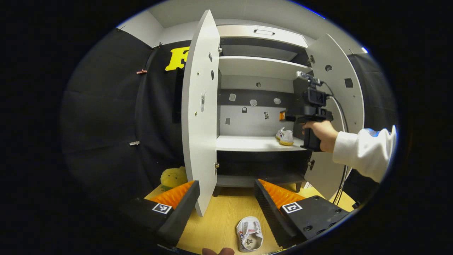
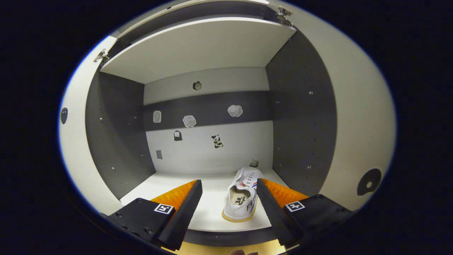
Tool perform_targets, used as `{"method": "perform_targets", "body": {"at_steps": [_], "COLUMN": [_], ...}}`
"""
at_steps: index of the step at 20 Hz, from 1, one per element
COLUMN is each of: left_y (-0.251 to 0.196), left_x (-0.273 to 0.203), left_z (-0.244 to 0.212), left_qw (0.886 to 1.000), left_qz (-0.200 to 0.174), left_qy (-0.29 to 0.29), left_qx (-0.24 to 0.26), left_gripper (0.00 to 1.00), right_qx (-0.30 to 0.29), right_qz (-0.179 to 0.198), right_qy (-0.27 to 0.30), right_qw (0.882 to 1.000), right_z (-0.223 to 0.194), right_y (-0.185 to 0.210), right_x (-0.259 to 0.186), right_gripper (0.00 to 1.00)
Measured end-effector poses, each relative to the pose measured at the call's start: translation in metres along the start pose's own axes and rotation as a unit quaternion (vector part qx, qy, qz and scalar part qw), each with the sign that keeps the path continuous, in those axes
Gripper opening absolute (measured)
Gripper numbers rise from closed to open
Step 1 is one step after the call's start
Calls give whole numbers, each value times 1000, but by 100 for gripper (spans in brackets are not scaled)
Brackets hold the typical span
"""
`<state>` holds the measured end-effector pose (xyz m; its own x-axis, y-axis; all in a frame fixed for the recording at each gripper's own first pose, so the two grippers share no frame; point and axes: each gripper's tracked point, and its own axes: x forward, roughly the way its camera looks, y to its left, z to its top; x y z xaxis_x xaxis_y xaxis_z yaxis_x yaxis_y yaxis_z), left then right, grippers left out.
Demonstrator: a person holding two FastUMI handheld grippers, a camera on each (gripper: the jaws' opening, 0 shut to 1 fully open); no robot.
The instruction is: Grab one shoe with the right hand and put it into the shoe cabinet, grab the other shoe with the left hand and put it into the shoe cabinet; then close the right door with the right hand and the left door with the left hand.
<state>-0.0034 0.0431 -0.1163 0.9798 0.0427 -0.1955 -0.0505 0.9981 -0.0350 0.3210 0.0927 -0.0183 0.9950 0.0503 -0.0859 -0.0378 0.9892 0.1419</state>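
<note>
Right gripper view: one shoe (image 2: 243, 194) is set on the shelf (image 2: 177, 184), jaws wide and empty. Next, the second shoe (image 1: 250, 239) is to be grasped by the left gripper (image 1: 226, 202), also wide.

In the left gripper view, the right tool (image 1: 283, 115) hides the heel of the shelved shoe (image 1: 286, 136); the yellow plush toy (image 1: 172, 177) sits half behind the left door (image 1: 200, 106).
</note>
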Motion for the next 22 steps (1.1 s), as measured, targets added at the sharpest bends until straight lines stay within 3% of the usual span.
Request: {"method": "perform_targets", "body": {"at_steps": [6, 10, 15, 22], "left_y": [-7, -19, -37, -51], "left_x": [-8, -9, -5, 18], "left_z": [-52, -112, -185, -262], "left_qw": [999, 994, 980, 962], "left_qz": [-26, -57, -93, -106], "left_qy": [35, 93, 168, 244], "left_qx": [3, 18, 59, 55], "left_gripper": [97, 97, 97, 98], "right_qx": [9, 4, -28, -22], "right_qz": [27, 29, 22, -1], "right_qy": [-36, -65, -82, -84], "right_qw": [999, 997, 996, 996], "right_z": [30, 49, 65, 74], "right_y": [-1, -16, -39, -89], "right_x": [-120, -186, -240, -279], "right_gripper": [98, 98, 98, 98]}}
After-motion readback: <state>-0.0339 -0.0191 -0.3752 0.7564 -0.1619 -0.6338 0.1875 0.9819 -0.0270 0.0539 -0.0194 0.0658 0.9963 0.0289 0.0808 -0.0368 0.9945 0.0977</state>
